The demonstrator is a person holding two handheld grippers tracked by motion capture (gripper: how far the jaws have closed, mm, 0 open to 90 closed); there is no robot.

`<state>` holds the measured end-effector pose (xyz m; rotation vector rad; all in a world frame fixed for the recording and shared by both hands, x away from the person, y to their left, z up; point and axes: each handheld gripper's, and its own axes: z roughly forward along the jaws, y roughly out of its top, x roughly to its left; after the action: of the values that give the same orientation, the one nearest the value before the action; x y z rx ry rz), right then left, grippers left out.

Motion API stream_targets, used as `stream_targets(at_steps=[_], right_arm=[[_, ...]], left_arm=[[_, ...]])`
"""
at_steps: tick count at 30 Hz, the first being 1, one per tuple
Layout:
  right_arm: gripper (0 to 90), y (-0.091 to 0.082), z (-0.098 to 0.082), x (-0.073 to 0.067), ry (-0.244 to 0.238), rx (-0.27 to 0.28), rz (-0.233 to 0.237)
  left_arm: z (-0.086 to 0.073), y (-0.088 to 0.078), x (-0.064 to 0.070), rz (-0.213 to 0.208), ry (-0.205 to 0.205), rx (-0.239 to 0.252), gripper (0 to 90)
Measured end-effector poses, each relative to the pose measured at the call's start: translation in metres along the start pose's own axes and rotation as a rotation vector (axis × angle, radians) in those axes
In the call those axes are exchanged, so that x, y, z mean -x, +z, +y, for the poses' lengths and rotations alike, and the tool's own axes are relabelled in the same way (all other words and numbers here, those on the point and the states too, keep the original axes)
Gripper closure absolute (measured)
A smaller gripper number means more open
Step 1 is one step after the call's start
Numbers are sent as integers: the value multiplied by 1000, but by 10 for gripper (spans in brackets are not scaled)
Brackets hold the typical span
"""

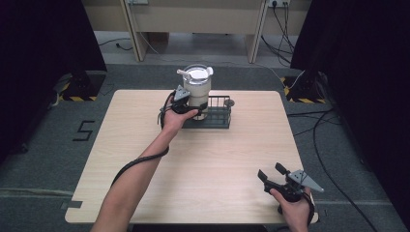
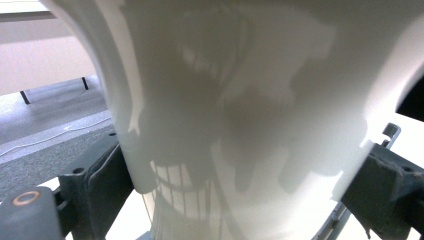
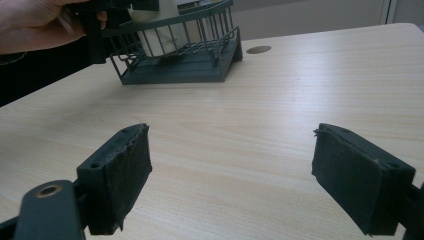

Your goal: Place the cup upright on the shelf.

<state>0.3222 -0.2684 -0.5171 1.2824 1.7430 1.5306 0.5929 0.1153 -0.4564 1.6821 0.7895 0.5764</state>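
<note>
Right now the white cup [image 1: 197,89] stands in the dark wire rack [image 1: 218,118] at the far middle of the wooden table [image 1: 203,164]. It is tall, with a lid and a small handle on top. It looks smooth and hard, so it may slip. It is tall enough to tip over. The best place to hold it is low on its round side. That is where the left gripper [image 1: 183,104] is, and its two jaws pinch the cup [image 2: 240,120] from both sides. The rack's wire walls [image 3: 200,30] stand close around the cup, so it must go straight up to get out. The right gripper [image 1: 283,181] waits near the table's front edge, far from the rack, jaws spread wide with nothing between them.
</note>
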Motion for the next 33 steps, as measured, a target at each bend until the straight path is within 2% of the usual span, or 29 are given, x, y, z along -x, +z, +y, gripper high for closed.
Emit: stream_targets(at_steps=[9, 17, 22, 27, 33], right_arm=[[161, 0, 0, 0, 1, 1, 0], [161, 0, 0, 0, 3, -1, 0], [161, 0, 0, -1, 1, -3, -4], [161, 1, 0, -1, -3, -3, -7], [161, 1, 0, -1, -8, -5, -9]], left_arm=[[1, -5, 1, 7, 8, -4, 92], [3, -15, 1, 7, 43, -2, 105], [7, -29, -1, 6, 56, 9, 137], [6, -38, -2, 12, 53, 7, 142], [2, -55, -3, -7, 62, -8, 142]])
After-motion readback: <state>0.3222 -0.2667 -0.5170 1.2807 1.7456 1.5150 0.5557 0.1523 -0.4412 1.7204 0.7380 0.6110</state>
